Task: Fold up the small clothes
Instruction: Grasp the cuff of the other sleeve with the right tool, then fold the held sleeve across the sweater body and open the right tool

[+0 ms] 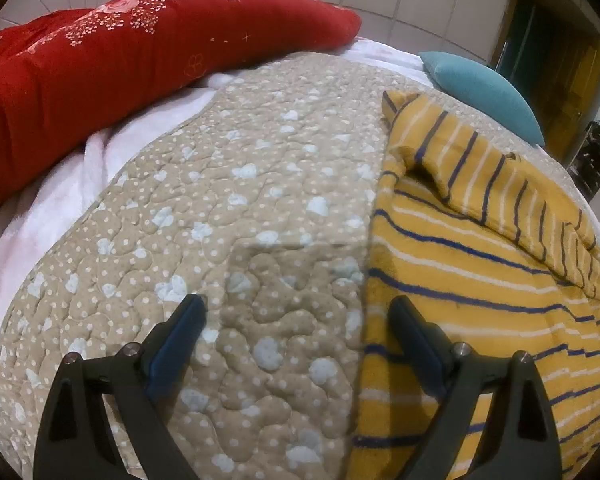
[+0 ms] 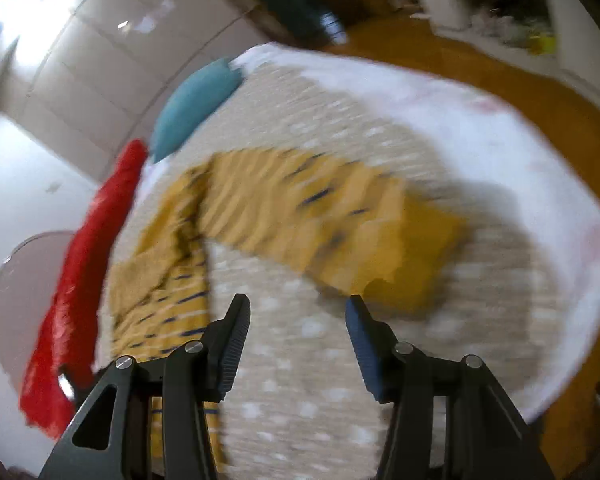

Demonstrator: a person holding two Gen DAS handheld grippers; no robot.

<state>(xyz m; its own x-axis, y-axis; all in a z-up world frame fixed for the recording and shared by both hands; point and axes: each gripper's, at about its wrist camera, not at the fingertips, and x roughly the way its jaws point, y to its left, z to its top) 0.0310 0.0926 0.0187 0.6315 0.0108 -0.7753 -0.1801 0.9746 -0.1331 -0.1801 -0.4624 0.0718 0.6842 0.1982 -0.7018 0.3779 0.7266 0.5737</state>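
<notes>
A yellow garment with blue and white stripes (image 1: 480,280) lies on the beige quilt (image 1: 240,220), at the right of the left wrist view, a sleeve folded across its top. My left gripper (image 1: 296,308) is open and empty, low over the quilt at the garment's left edge. In the blurred right wrist view the garment (image 2: 300,216) lies spread ahead. My right gripper (image 2: 296,308) is open and empty above the quilt (image 2: 300,380), just short of the garment's plain yellow end.
A red floral pillow (image 1: 120,72) lies at the back left of the bed and a teal cushion (image 1: 480,88) at the back right. A white sheet (image 1: 60,208) borders the quilt. Wooden floor (image 2: 460,56) and white shelves (image 2: 500,0) lie beyond the bed.
</notes>
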